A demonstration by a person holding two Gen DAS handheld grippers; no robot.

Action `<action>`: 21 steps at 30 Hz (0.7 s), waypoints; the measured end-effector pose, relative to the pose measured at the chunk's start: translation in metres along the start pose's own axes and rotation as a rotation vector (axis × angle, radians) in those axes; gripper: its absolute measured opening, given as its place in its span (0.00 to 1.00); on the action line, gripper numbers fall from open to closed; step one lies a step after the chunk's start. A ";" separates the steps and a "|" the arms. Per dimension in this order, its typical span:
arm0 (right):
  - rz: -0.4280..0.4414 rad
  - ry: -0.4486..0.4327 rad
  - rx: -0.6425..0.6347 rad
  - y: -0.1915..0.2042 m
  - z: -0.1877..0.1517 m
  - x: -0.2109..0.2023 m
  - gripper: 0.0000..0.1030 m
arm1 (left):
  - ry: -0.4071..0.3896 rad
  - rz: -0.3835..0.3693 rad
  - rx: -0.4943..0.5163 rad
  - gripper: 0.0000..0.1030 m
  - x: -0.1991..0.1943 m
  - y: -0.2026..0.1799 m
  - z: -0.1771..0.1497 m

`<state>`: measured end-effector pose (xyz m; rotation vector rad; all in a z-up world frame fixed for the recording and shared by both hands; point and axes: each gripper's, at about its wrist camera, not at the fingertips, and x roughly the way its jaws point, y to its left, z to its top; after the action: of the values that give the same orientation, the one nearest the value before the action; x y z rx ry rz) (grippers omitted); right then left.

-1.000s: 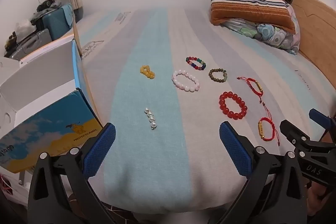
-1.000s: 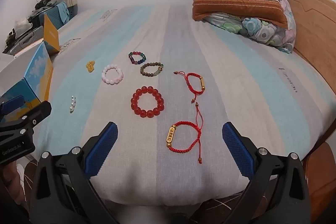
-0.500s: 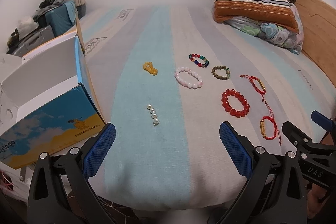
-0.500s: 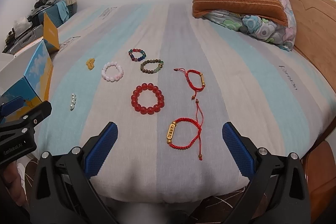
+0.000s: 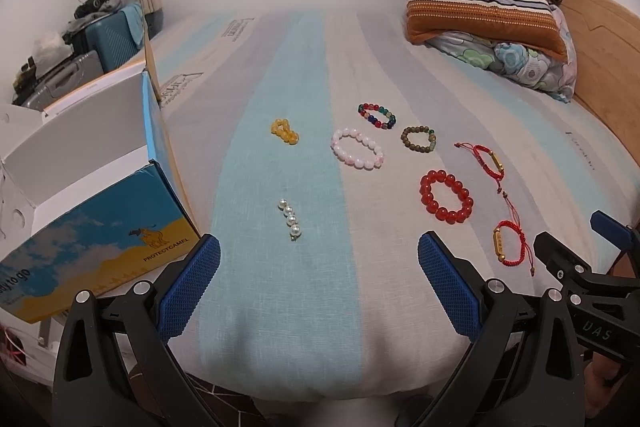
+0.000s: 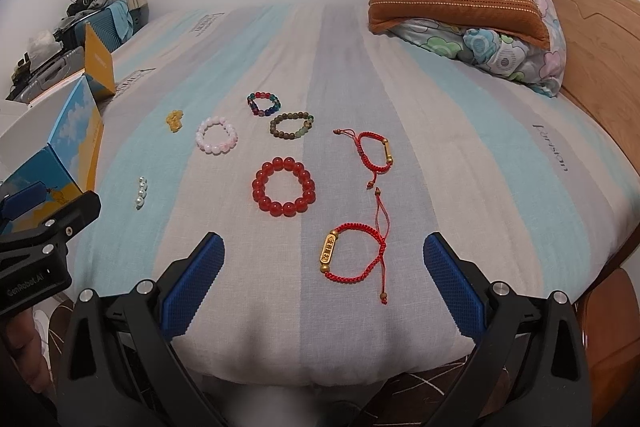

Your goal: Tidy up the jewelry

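Several bracelets lie on the striped bed. A red bead bracelet (image 6: 283,186), a pink bead bracelet (image 6: 216,135), a multicolour one (image 6: 263,103), an olive one (image 6: 291,125), an amber piece (image 6: 175,121), a pearl strand (image 5: 290,218) and two red cord bracelets with gold charms (image 6: 352,253) (image 6: 374,157) show. My left gripper (image 5: 318,289) is open and empty, above the bed's near edge, short of the pearl strand. My right gripper (image 6: 324,285) is open and empty, just short of the nearer red cord bracelet.
An open blue and yellow cardboard box (image 5: 86,195) stands at the bed's left edge. Stacked pillows (image 6: 456,3) lie at the far right by the wooden headboard (image 6: 600,39). Suitcases and clutter (image 5: 100,31) stand beyond the box.
Both views have shifted slightly, so the jewelry sits a little lower and farther from the fingers. Both grippers stay open and nothing on the bed has moved.
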<state>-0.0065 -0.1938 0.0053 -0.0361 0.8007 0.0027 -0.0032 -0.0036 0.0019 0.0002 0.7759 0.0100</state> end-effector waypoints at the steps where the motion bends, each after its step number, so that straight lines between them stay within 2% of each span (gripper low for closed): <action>1: -0.001 0.001 -0.001 0.000 0.000 0.000 0.93 | 0.001 -0.001 -0.001 0.95 0.000 0.000 0.000; 21: 0.000 -0.014 -0.003 -0.001 -0.001 -0.006 0.93 | -0.007 -0.006 -0.001 0.95 -0.005 -0.001 0.001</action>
<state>-0.0110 -0.1950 0.0088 -0.0387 0.7868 0.0046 -0.0062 -0.0050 0.0057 -0.0031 0.7691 0.0042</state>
